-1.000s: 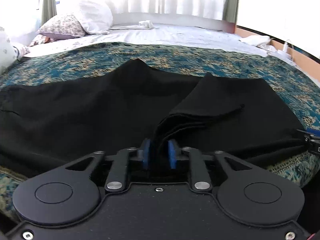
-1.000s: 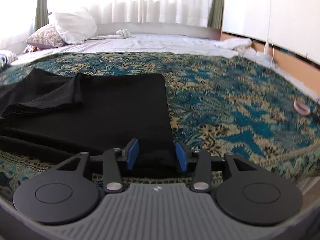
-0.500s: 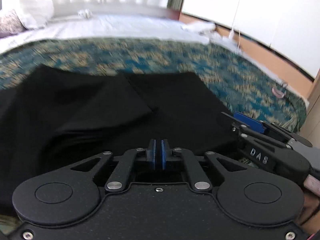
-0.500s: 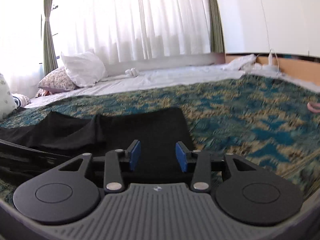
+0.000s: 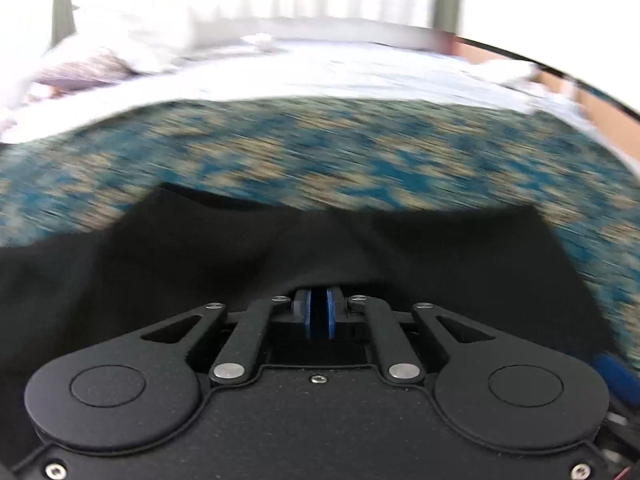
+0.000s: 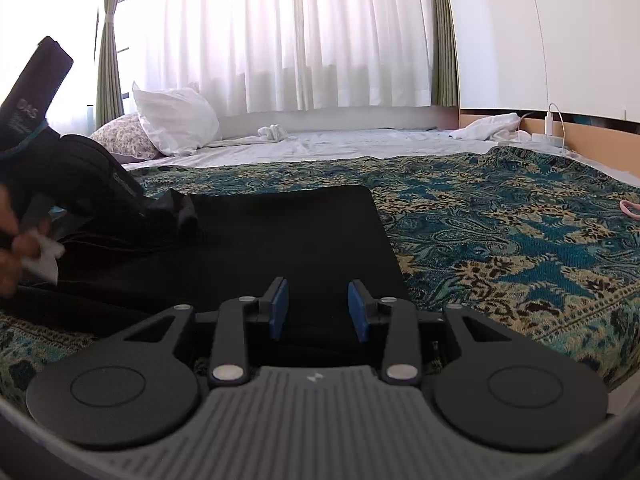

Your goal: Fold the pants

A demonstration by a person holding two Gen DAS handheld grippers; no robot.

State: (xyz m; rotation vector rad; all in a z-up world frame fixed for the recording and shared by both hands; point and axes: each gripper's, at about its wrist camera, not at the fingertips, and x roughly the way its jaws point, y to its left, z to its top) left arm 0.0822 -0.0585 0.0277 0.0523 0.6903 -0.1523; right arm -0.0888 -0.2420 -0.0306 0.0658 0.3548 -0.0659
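Observation:
The black pants (image 6: pixel 280 236) lie on a blue and tan patterned bedspread (image 6: pixel 500 220). In the left wrist view the pants (image 5: pixel 200 264) fill the lower middle, blurred by motion. My left gripper (image 5: pixel 319 312) is shut on a fold of the pants, with black cloth running up from between its blue pads. My right gripper (image 6: pixel 319 310) is open over the near right corner of the pants, with cloth lying between its pads. The left gripper's body (image 6: pixel 60 168) shows at the left of the right wrist view, above the pants.
White and flowered pillows (image 6: pixel 176 120) lie at the head of the bed on a white sheet (image 6: pixel 340 144). White curtains (image 6: pixel 300 40) hang behind. A white cloth (image 6: pixel 492 126) and a cable (image 6: pixel 556 120) lie at the far right. A pink ring (image 6: pixel 630 208) lies on the bedspread's right edge.
My left gripper closed on a fold of the pants and has swung with it. My right gripper stayed open and tilted up to a more level view.

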